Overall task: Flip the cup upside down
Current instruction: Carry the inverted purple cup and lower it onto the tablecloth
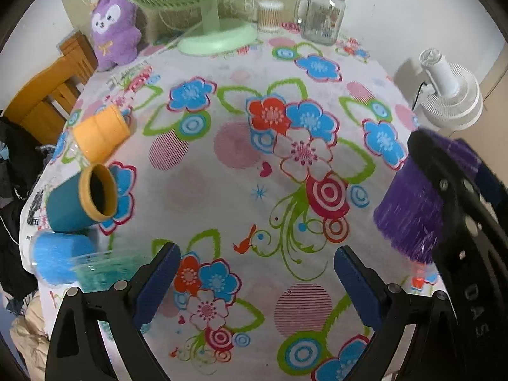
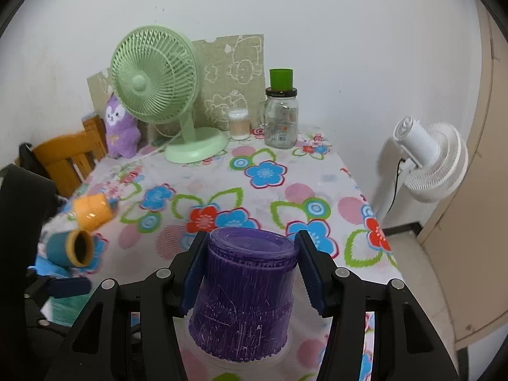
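My right gripper (image 2: 249, 273) is shut on a ribbed purple cup (image 2: 243, 295) that stands base up, mouth down, at or just above the flowered tablecloth. The same cup (image 1: 409, 212) shows at the right of the left wrist view, held by the right gripper (image 1: 444, 190). My left gripper (image 1: 257, 285) is open and empty over the cloth. At the table's left edge an orange cup (image 1: 100, 135) and a teal cup with an orange rim (image 1: 81, 198) lie on their sides, with a blue ribbed cup (image 1: 60, 262) and a clear green cup (image 1: 104, 271) beside them.
A green desk fan (image 2: 158, 95), a purple plush toy (image 2: 120, 127), a small jar (image 2: 238, 123) and a glass mason jar (image 2: 281, 120) with a green cup on it stand at the back. A white floor fan (image 2: 428, 158) is off the right edge. A wooden chair (image 2: 70, 162) stands left.
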A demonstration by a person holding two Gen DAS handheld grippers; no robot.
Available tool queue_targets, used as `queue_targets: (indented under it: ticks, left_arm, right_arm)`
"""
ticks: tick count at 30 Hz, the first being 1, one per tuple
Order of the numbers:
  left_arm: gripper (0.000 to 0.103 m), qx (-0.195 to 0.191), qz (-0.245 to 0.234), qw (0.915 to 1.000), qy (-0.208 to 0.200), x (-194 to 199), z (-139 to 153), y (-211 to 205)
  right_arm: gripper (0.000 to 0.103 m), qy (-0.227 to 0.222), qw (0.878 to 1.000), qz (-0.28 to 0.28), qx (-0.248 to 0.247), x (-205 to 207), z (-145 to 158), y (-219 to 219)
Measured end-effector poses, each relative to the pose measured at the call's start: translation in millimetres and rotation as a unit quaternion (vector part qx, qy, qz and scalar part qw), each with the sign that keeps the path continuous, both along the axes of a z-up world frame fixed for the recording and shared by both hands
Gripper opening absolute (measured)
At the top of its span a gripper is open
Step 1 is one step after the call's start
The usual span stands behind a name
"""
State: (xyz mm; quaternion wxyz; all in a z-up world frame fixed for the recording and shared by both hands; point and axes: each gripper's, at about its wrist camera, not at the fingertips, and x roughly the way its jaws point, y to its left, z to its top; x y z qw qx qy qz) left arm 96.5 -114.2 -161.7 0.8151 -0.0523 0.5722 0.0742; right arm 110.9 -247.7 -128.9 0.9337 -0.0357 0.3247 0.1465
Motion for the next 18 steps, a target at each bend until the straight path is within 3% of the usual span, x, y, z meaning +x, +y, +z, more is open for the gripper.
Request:
queue_targets:
  ticks: [9, 18]
  left_arm:
    - [0.098, 0.018, 0.006, 0.9994, 0.029, 13.9, -39.5, 3.8]
    - [0.098, 0.008, 0.000, 0.9989, 0.047, 16.5, -52.1, 13.8]
  right_arm:
    - [0.057, -0.006, 1.000, -0.009, -0.012, 24.7, -47.1, 2.1]
    - [0.058, -0.006, 1.000, -0.009, -0.016, 17.9, -49.1, 12.3]
